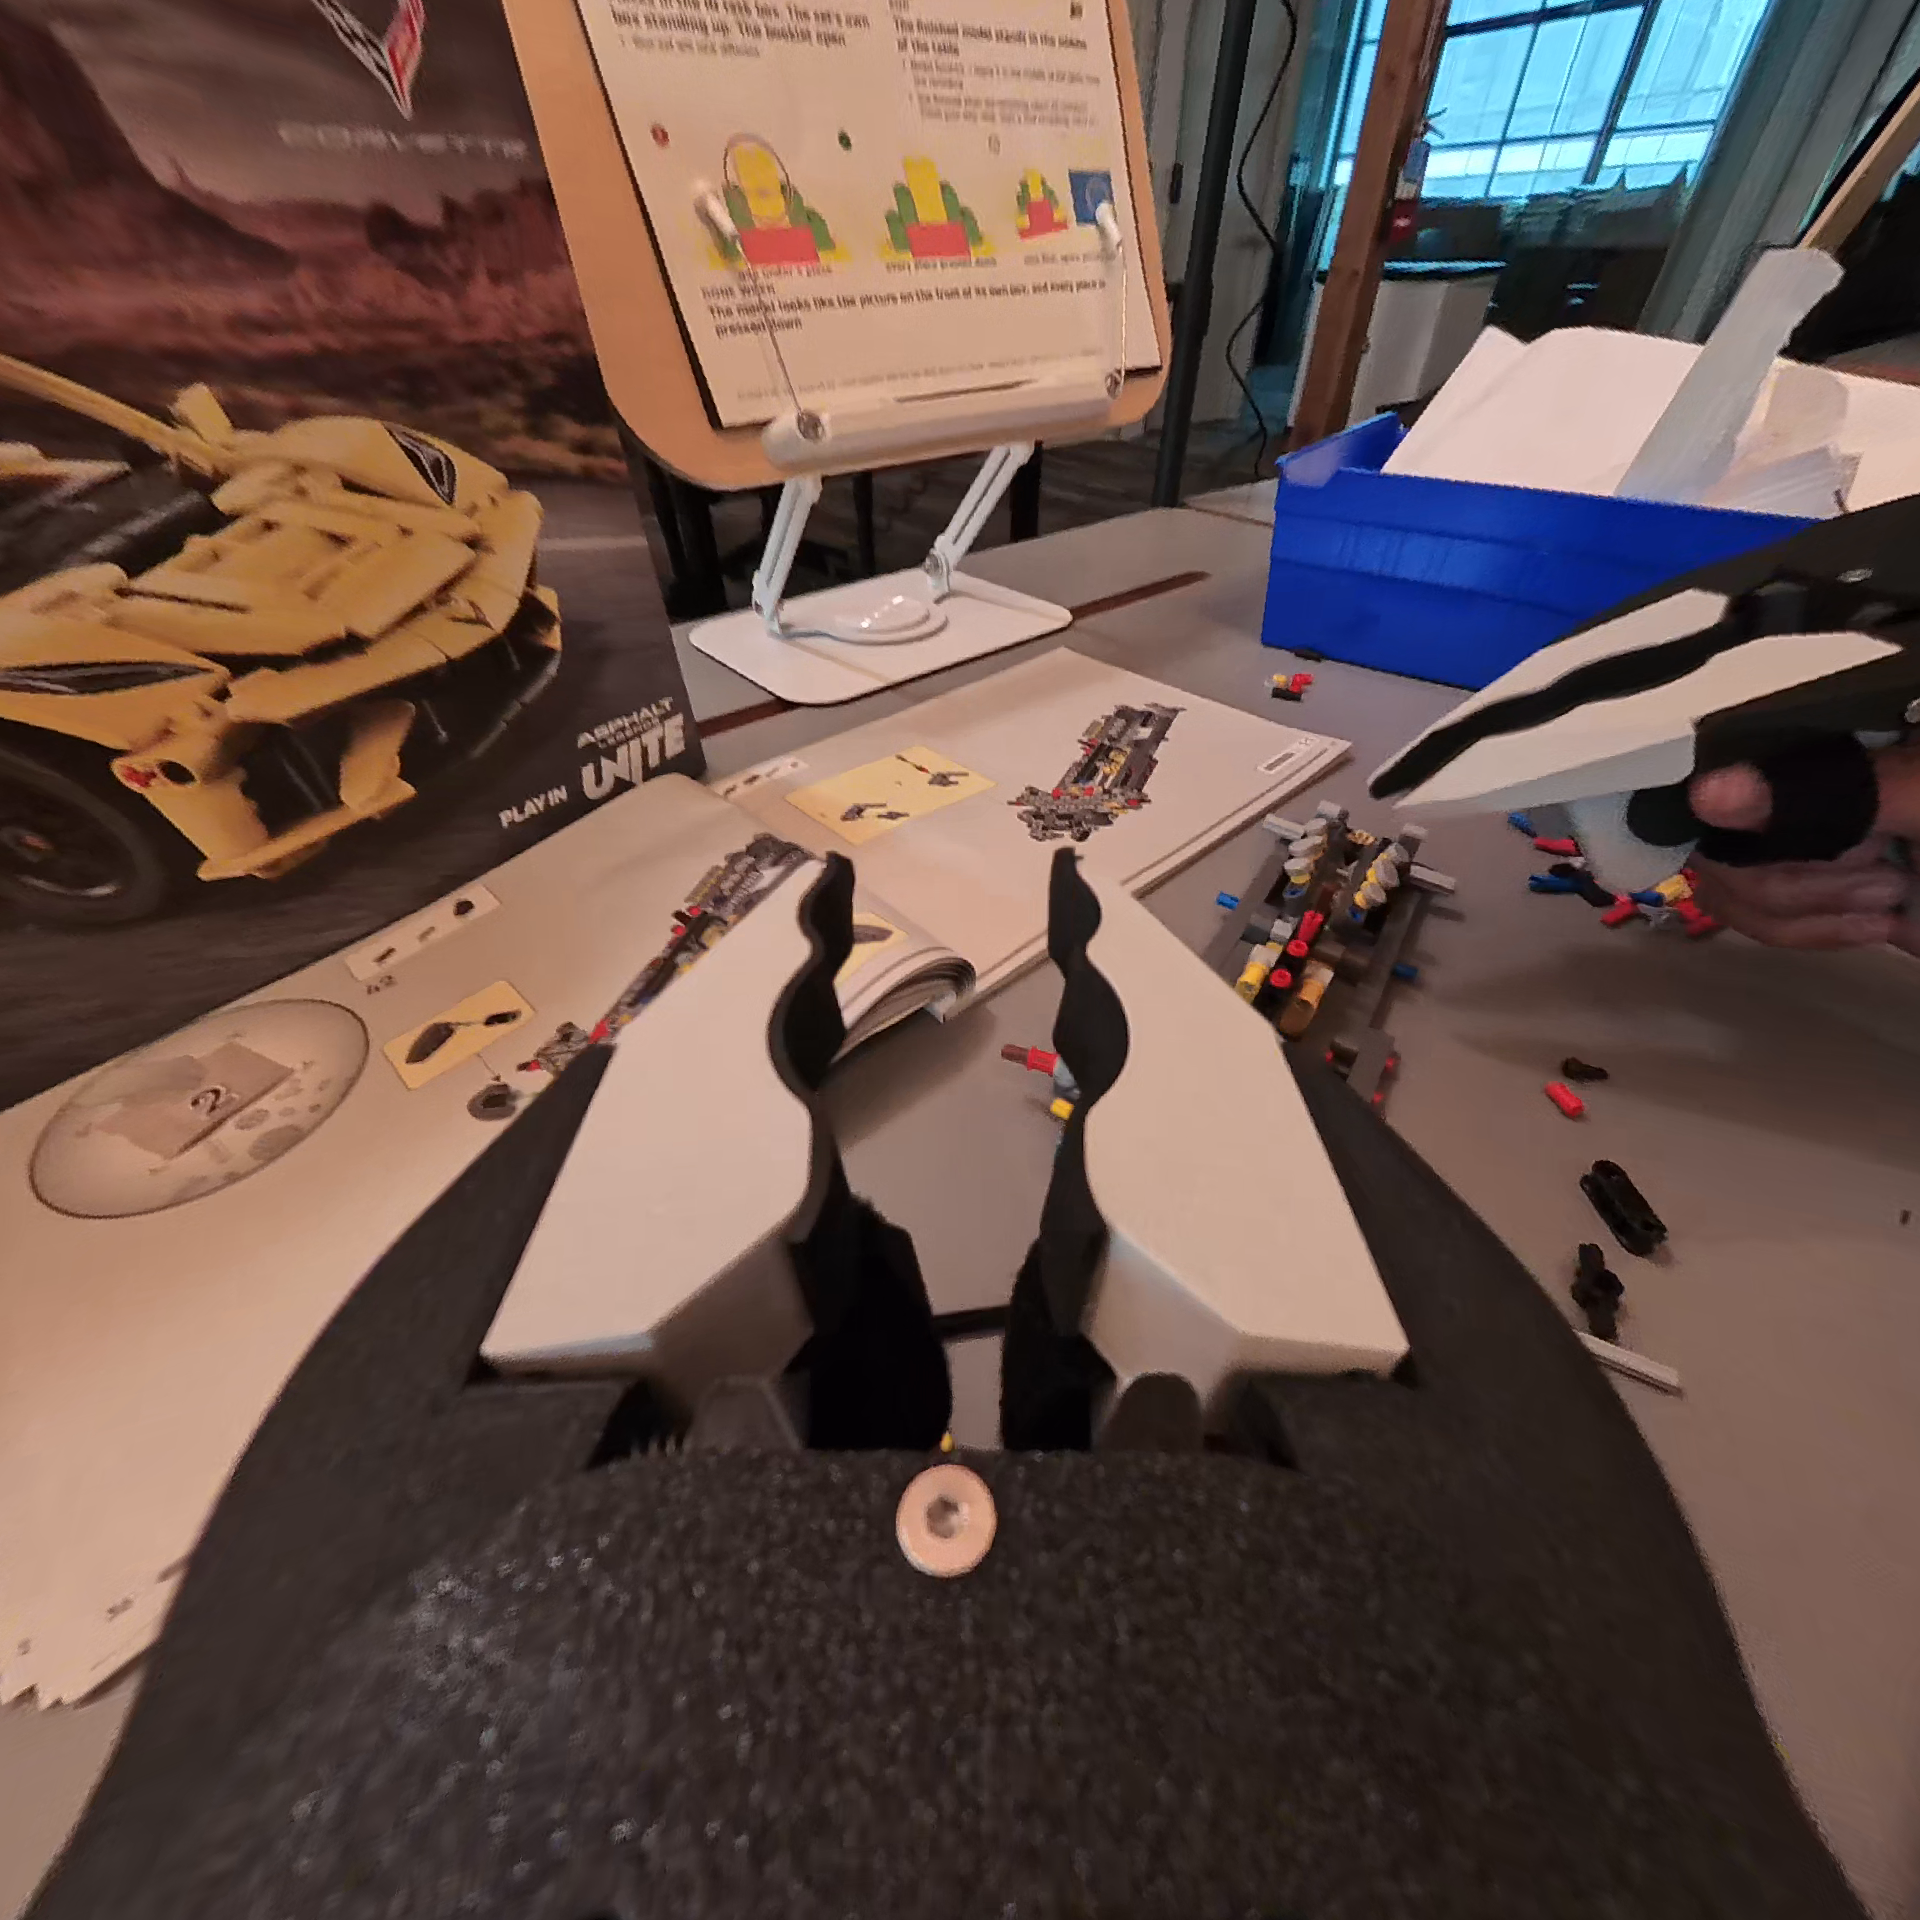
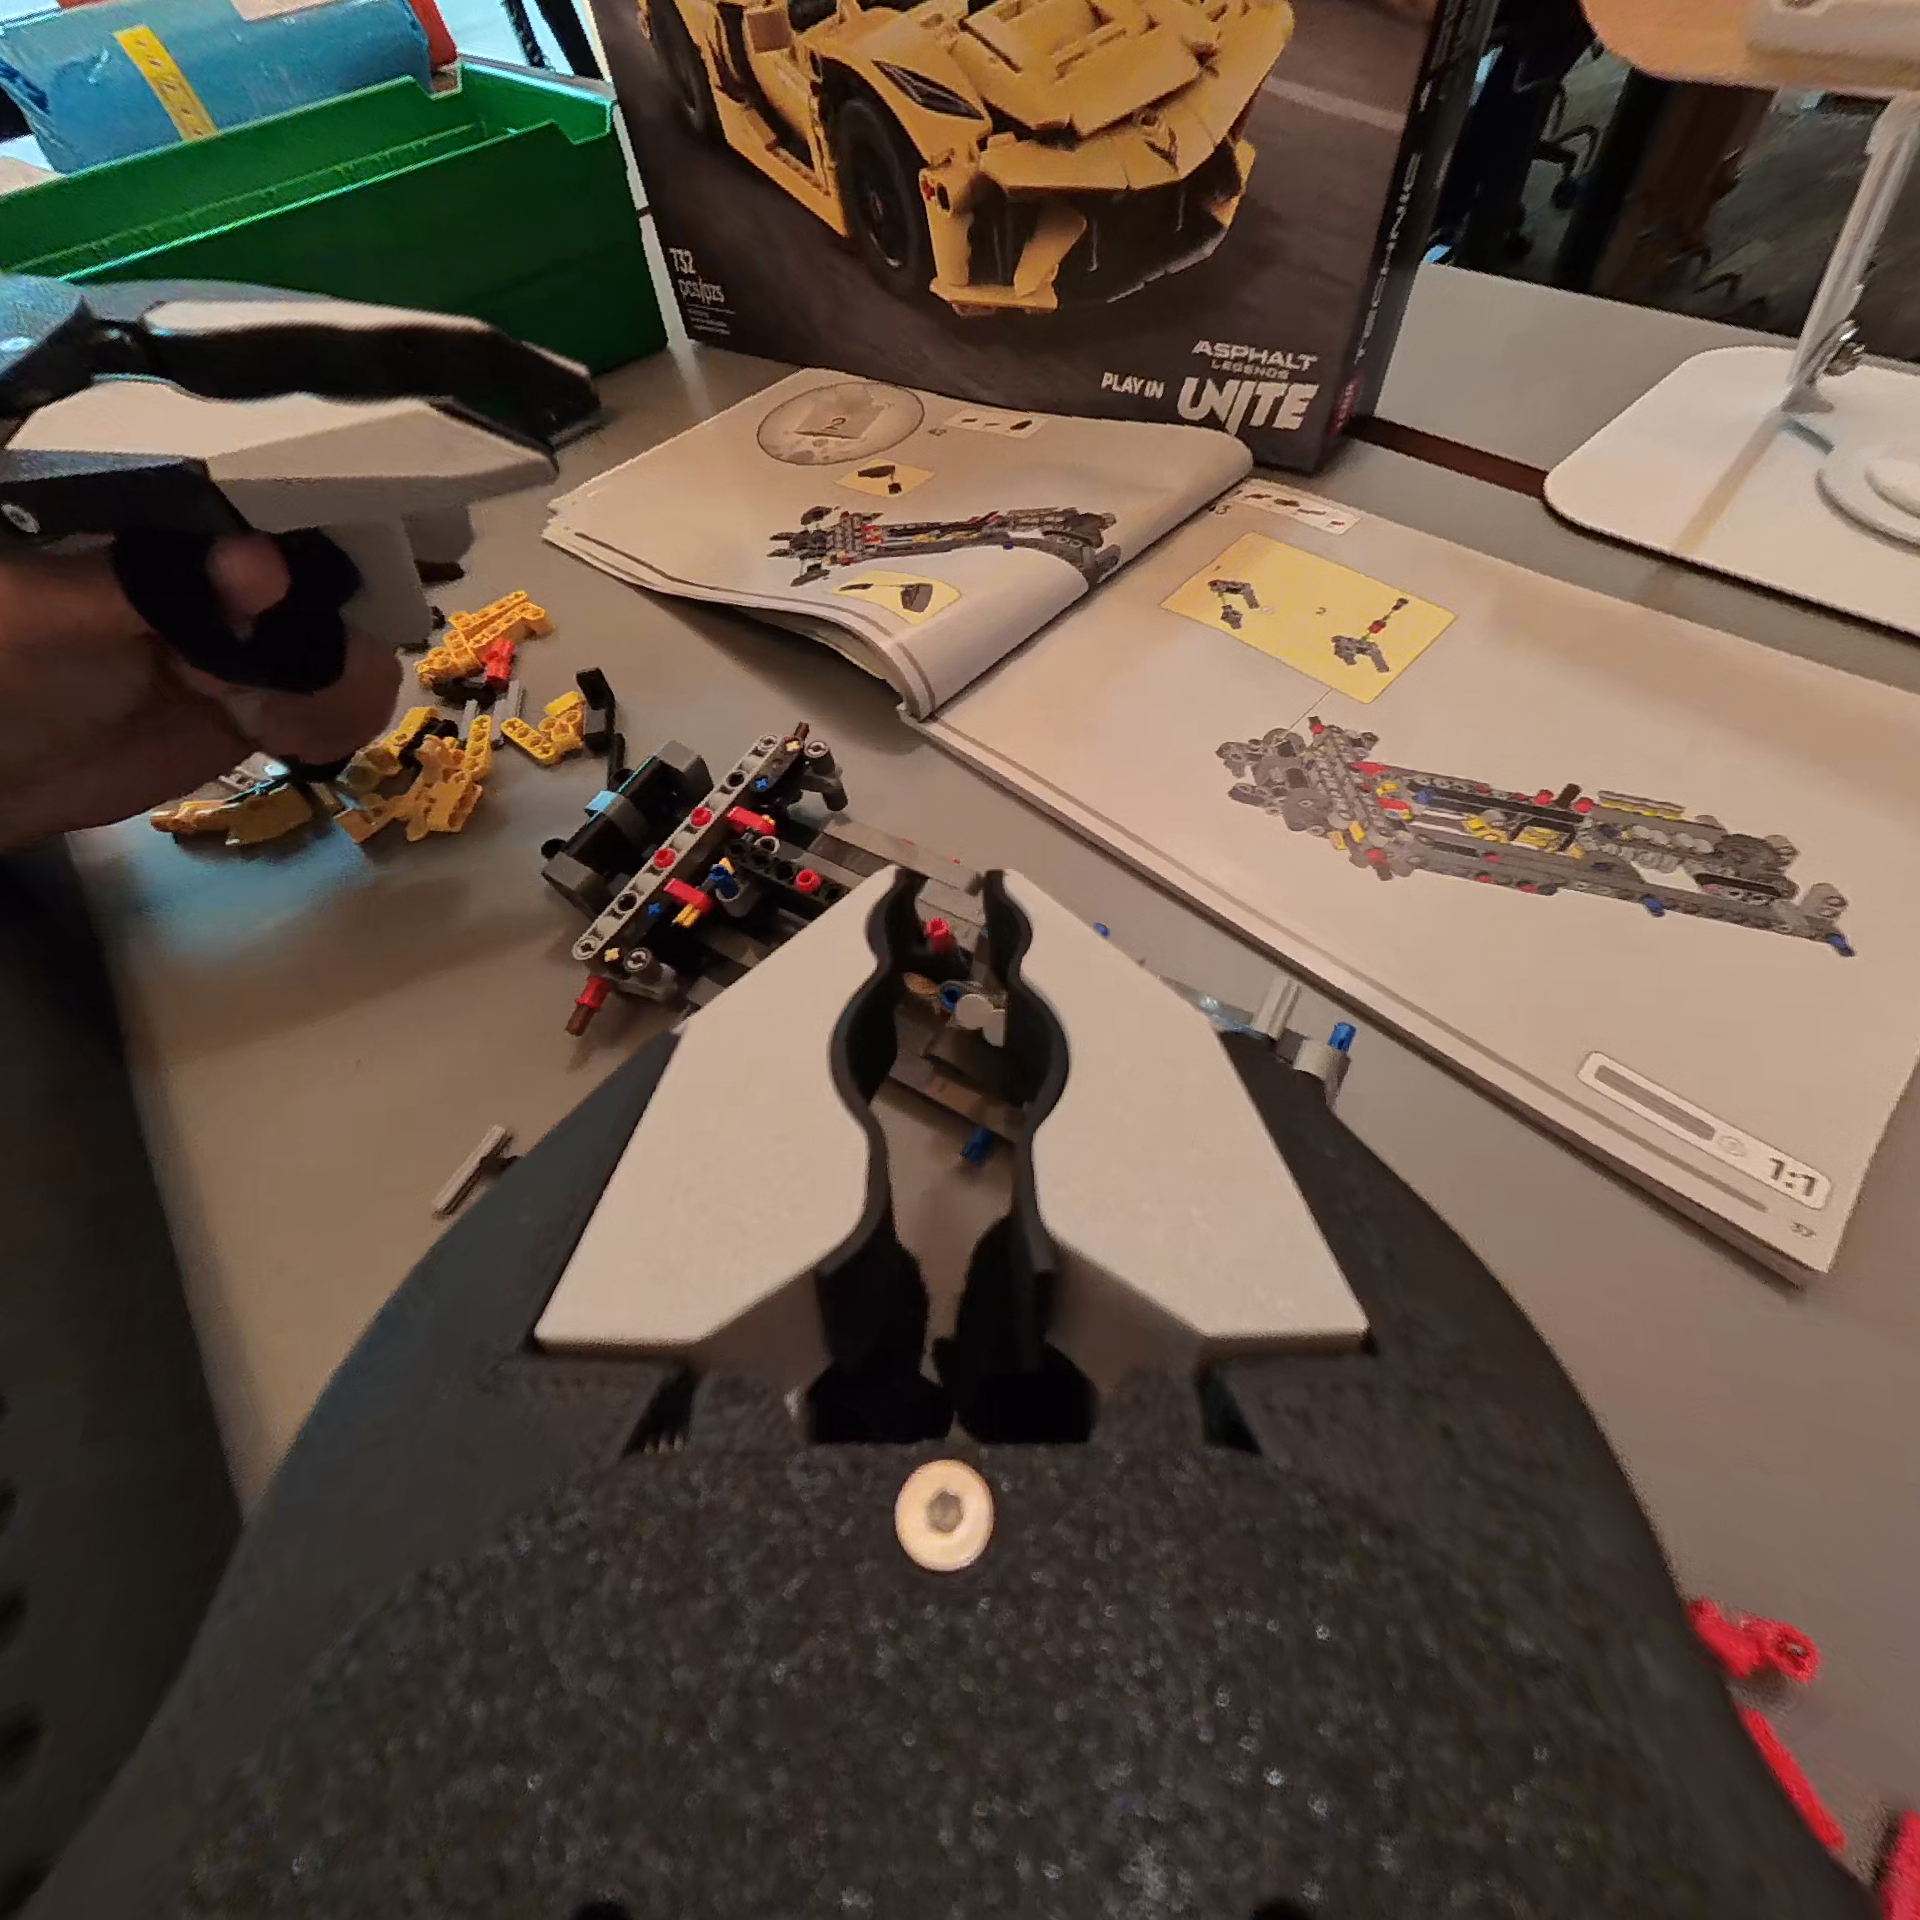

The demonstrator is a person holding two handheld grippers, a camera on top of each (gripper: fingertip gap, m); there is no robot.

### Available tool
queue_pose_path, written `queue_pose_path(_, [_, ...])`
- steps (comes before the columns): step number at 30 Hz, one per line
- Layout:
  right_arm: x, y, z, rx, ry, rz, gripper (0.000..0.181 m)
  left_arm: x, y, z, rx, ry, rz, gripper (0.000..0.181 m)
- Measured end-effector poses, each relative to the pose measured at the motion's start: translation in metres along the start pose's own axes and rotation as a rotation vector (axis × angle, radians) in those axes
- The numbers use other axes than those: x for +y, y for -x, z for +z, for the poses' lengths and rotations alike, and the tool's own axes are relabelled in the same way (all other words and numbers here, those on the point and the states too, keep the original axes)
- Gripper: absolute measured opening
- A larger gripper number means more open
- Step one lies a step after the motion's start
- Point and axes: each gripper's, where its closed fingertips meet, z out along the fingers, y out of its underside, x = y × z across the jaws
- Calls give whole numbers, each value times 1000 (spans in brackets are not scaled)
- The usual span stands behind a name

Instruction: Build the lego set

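Observation:
A part-built grey and black lego chassis point(image 2: 707, 862) with red, blue and yellow pins lies on the grey table; it also shows in the left wrist view point(image 1: 1340, 914). My right gripper point(image 2: 951, 883) hovers over its near end, jaws drawn together to a thin slit with nothing between them; in the left wrist view it point(image 1: 1387, 779) comes in from the right. My left gripper point(image 1: 951, 873) is open and empty above the open instruction booklet point(image 1: 1039, 790). In the right wrist view it point(image 2: 566, 431) hangs above a pile of yellow pieces point(image 2: 447, 748).
The set's box point(image 2: 1039, 156) stands behind the booklet point(image 2: 1455, 727). A white stand point(image 1: 883, 623) holds a sheet. A blue bin point(image 1: 1455, 561) is far right, a green bin point(image 2: 312, 197) far left. Loose black pieces point(image 1: 1621, 1205) and red pins point(image 1: 1564, 1098) lie scattered about. There is about 15 cm between the tips of the two grippers.

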Motion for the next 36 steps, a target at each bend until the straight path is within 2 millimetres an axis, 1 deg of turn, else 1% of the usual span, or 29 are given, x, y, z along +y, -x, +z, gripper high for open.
queue_pose_path(2, [3, 8, 1, -51, 9, -7, 13, -4, 1, -2, -20, -28, 37, 32])
queue_pose_path(3, [7, 19, 1, -116, 26, -15, 14, -7, -1, -3, -23, -47, 58, 30])
queue_pose_path(5, [22, 56, -7, -332, 98, -29, 19, -9, -8, -6, -3, -66, 67, 27])
queue_pose_path(7, [33, 96, -24, -551, 128, -48, 22, -7, -22, -7, 70, -41, 44, 27])
queue_pose_path(8, [40, 105, -27, -582, 157, -73, 22, -8, -28, -8, 105, -39, 40, 27])
queue_pose_path(11, [54, 114, -25, -584, 213, -157, 21, -10, -44, -9, 183, -47, 37, 27])
queue_pose_path(14, [69, 112, -24, -576, 290, -209, 22, -5, -55, -7, 250, -17, 20, 25])
queue_pose_path(18, [86, 89, -23, -455, 362, -253, 22, 1, -58, -5, 245, 17, 70, 25])
queue_pose_path(21, [81, 81, -24, -391, 316, -278, 22, 4, -57, -6, 243, 27, 65, 24])
queue_pose_path(24, [79, 78, -23, -386, 316, -288, 22, 4, -56, -3, 249, 30, 49, 24])
queue_pose_path(26, [75, 76, -26, -389, 295, -274, 22, 5, -57, -1, 255, 39, 47, 24])
queue_pose_path(27, [75, 79, -30, -413, 296, -250, 22, 7, -57, 0, 255, 48, 50, 24])
queue_pose_path(28, [77, 81, -34, -435, 311, -229, 23, 10, -57, 1, 255, 60, 52, 24])
queue_pose_path(31, [86, 82, -40, -420, 365, -215, 23, 16, -59, 2, 260, 82, 60, 24])
queue_pose_path(34, [89, 79, -35, -325, 384, -255, 22, 18, -62, 4, 267, 98, 66, 24])
queue_pose_path(36, [90, 79, -33, -296, 401, -281, 21, 20, -64, 5, 276, 105, 68, 25])
